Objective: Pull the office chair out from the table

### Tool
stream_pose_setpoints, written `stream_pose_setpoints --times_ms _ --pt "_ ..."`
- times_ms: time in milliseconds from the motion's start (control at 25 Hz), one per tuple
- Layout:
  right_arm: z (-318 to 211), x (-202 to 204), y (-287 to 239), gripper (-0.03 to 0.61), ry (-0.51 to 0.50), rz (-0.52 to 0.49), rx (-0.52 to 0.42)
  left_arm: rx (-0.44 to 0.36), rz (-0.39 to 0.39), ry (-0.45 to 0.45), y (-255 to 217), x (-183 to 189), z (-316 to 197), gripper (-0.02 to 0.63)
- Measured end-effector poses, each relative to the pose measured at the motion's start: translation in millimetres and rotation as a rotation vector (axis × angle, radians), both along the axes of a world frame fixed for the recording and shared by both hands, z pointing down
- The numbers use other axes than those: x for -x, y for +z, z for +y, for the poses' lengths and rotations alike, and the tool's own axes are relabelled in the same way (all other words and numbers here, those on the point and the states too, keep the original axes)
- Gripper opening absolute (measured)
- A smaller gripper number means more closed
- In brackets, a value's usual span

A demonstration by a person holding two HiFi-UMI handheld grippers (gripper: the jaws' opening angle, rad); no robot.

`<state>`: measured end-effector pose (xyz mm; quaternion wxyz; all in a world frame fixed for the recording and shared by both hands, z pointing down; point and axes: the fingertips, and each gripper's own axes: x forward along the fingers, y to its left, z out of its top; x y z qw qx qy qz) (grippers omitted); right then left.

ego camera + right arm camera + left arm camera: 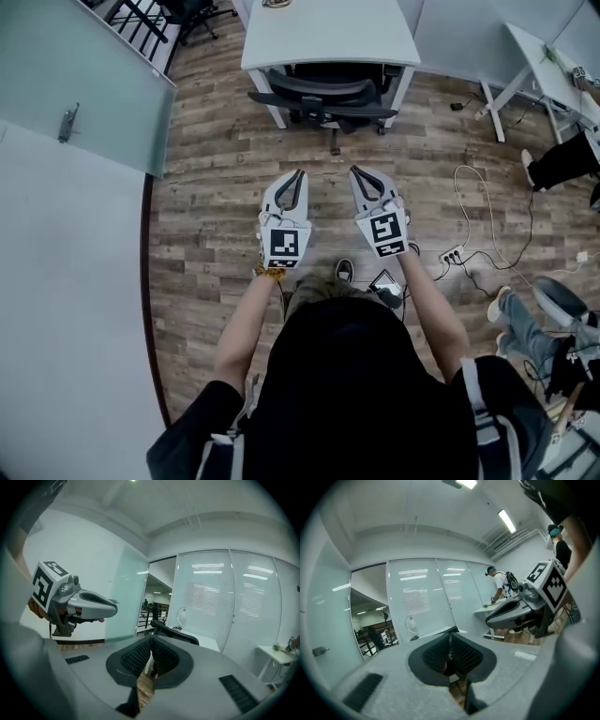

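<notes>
- Head view: the person stands on a wood plank floor (216, 178) and holds both tools out ahead. The left gripper (299, 174) and the right gripper (356, 171) are side by side, a little apart, both aimed at the office chair (323, 94). The chair is tucked under the white surface (328, 33) at the top of the frame, well apart from both grippers, with its back facing the person. A frosted glass panel (84, 84) is on the left. A power strip (453, 254) with cables lies on the floor to the right.
- Left gripper view: its jaws are clenched together with nothing between them. The right gripper is level at the frame's right. Behind it is a glass wall (426, 597), with another person (499, 585) by a far desk.
- Right gripper view: its jaws are likewise clenched and empty. The left gripper is at the frame's left. The chair's dark back shows just above the jaw tips, against the white surface.
</notes>
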<state>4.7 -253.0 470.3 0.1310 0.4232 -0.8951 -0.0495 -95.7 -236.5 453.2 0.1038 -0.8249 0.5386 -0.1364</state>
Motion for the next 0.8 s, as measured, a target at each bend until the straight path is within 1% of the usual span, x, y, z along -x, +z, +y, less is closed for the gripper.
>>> stream_pose_setpoints --times_ms 120,240,320,480,600,640,720,800 --pt "-9.6 -7.1 16.6 0.008 -0.01 0.038 0.03 0.065 -0.03 -0.018 30.1 11.1 -6.3 0.031" --pt "-35.5 -7.6 19.8 0.008 -0.029 0.076 0.02 0.085 -0.082 -0.038 45.4 26.8 -28.1 0.032" --pt "-57.4 -4.5 20.4 0.008 -0.042 0.125 0.001 0.102 -0.118 -0.027 56.0 35.5 -48.3 0.032" --pt "-93.7 2.0 36.4 0.009 -0.064 0.22 -0.005 0.181 -0.176 0.021 91.7 44.9 -86.9 0.034" --pt "-124.1 12.8 52.6 0.016 -0.091 0.301 -0.001 0.185 -0.267 0.051 108.4 58.7 -123.1 0.041" --pt "-134.4 15.3 58.6 0.03 -0.102 0.331 0.006 0.185 -0.305 0.07 113.8 62.5 -135.6 0.049" --pt "-155.1 16.0 70.5 0.071 -0.121 0.389 0.02 0.182 -0.393 0.122 124.2 66.5 -159.9 0.079" --pt "-173.2 14.7 83.9 0.083 -0.141 0.458 0.023 0.185 -0.487 0.173 135.8 70.4 -181.9 0.103"
